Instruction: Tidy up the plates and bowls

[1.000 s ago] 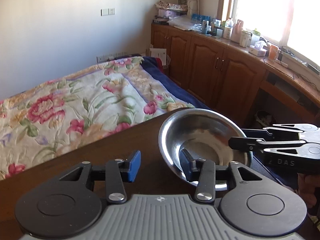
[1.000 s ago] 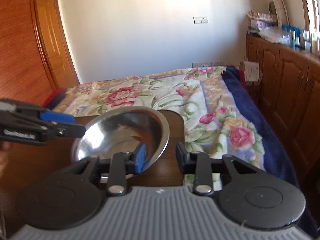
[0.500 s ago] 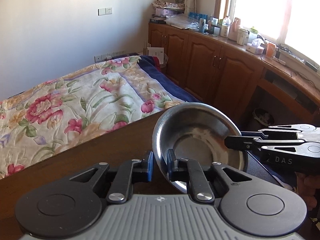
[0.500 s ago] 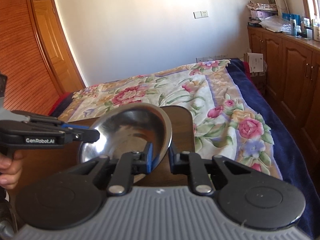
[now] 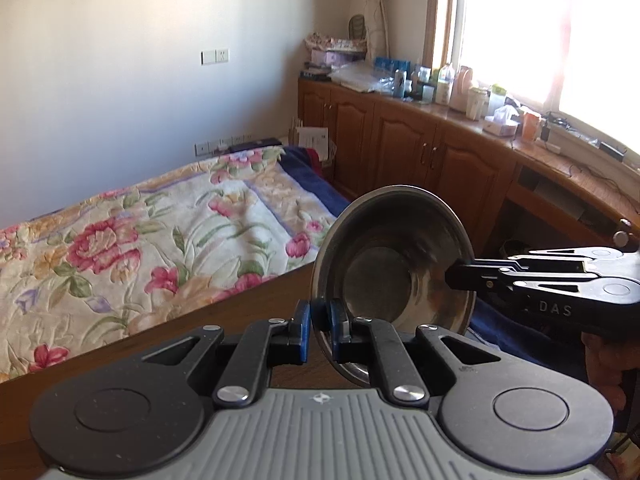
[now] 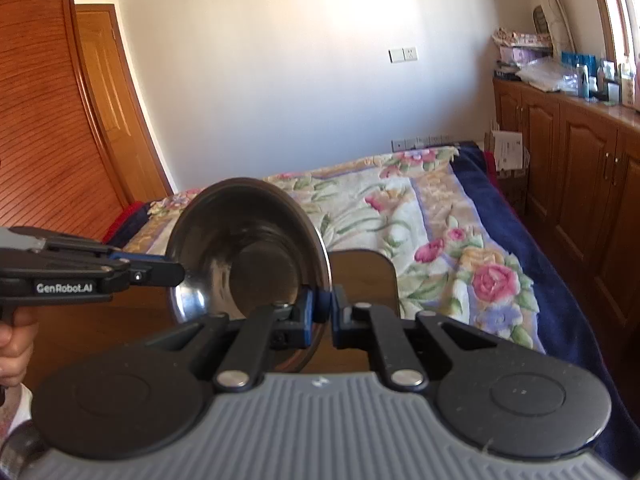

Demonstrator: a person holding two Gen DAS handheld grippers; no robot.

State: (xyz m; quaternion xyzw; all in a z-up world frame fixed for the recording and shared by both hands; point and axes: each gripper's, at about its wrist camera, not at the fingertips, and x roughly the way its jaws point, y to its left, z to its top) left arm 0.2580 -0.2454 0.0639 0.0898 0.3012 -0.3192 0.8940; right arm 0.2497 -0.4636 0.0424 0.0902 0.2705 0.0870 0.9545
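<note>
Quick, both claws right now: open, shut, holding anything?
Left claw: shut on the steel bowl's rim.
Right claw: shut on the same bowl's opposite rim.

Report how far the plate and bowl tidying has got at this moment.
Done: nothing looks put away; no stack or rack is in view. In hand: the round stainless steel bowl is tilted up above the brown wooden table, the left gripper and right gripper each shut on opposite sides of its rim. Left: carrying it to its place, which these views do not show.
</note>
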